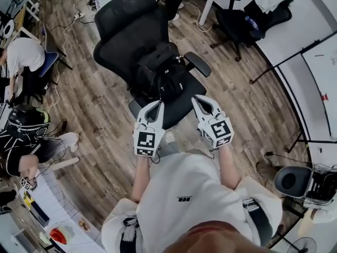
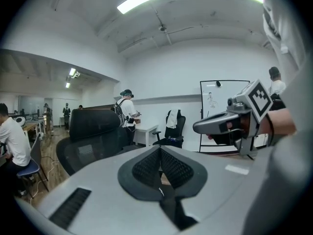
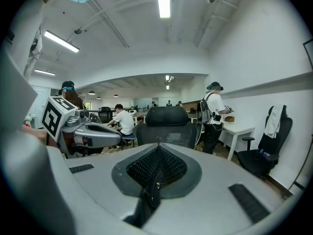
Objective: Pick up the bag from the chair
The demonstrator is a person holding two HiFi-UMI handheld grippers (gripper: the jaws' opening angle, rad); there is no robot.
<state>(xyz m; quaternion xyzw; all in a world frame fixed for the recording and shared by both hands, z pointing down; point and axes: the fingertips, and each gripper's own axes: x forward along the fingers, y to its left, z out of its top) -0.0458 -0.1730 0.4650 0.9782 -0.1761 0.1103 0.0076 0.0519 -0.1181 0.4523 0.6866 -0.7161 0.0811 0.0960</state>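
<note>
Bag (image 1: 160,73) sits on the chair (image 1: 124,28) seat; left claw (image 1: 156,105) and right claw (image 1: 199,100) both closed, empty, near it.

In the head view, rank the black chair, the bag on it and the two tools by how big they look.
1. chair
2. bag
3. left tool and right tool: alike, so tied; both sit nearer the camera.

The head camera looks steeply down on the black mesh office chair (image 1: 126,30), near at twelve o'clock. Both gripper cameras sit close behind their dark ribbed fingers (image 2: 146,168), facing level across the room. All three views share that chair.
</note>
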